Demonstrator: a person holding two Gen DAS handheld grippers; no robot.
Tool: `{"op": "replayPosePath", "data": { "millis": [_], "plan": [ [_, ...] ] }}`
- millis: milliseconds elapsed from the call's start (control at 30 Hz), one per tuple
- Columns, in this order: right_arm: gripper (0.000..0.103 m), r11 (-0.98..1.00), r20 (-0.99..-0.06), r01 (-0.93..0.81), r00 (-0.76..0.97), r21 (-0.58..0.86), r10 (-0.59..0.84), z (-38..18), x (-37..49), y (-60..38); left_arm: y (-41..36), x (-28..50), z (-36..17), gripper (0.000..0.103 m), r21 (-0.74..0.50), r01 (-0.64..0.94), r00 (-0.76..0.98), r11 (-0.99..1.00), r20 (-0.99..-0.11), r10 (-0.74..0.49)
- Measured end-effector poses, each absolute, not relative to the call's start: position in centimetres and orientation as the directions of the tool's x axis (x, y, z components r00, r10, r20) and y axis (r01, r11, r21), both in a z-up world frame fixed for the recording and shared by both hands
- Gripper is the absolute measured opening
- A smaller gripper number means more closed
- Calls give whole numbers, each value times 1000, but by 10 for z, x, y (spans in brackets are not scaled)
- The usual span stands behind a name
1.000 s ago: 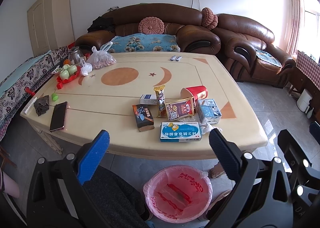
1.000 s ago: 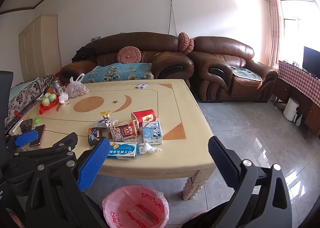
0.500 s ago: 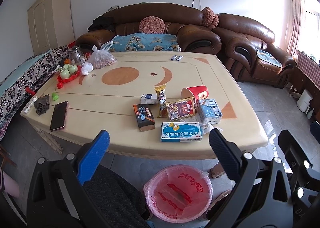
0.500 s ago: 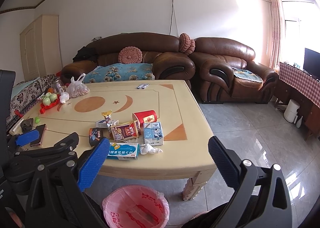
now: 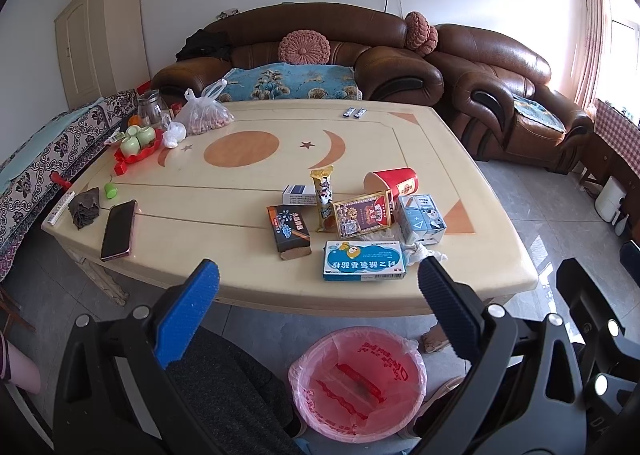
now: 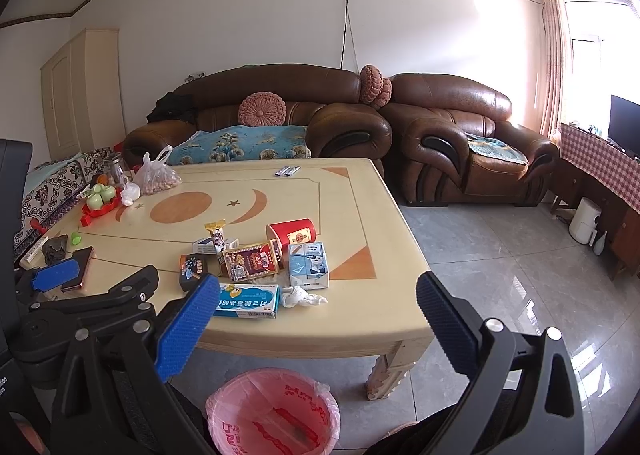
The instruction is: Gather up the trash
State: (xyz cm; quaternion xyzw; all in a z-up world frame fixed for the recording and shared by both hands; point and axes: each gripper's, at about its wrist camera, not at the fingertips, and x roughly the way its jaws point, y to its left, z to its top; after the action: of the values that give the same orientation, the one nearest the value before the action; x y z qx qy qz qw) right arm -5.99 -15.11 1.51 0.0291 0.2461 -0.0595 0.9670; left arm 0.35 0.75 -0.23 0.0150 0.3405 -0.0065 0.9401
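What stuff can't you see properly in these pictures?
- Bin: its near rim is cut off by the bottom edge in the right wrist view; the contents show only dimly through the pink liner in both views.
- Two small packets at the table's far edge: too small to identify, both views.
- Phone: partly hidden behind the left hand-held gripper, right wrist view.

Boxes, tipped red cup on table

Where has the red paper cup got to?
The red paper cup lies tipped on its side on the table, toward its right, just behind the blue-and-white carton.
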Motion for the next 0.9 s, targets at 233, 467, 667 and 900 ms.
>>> {"op": "replayPosePath", "data": {
  "millis": [233,467,667,900],
  "plan": [
    [97,992,-503,119,861,42,-83,6,-52,-153,13,11,-9,97,10,7,745,1000,-667,2],
    [97,992,-507,120,858,37,-85,2,-45,-154,13,12,-11,97,12,6,743,1000,-669,3],
    [97,993,-495,114,865,40,-80,2,-47,-155,12,13,-12,97,22,10,743,1000,-669,7],
    [97,994,-482,92,874,57,-54,-7,-45,-161,26,28,-24,97,-21,-31,680,999,-733,5]
  ]
}}
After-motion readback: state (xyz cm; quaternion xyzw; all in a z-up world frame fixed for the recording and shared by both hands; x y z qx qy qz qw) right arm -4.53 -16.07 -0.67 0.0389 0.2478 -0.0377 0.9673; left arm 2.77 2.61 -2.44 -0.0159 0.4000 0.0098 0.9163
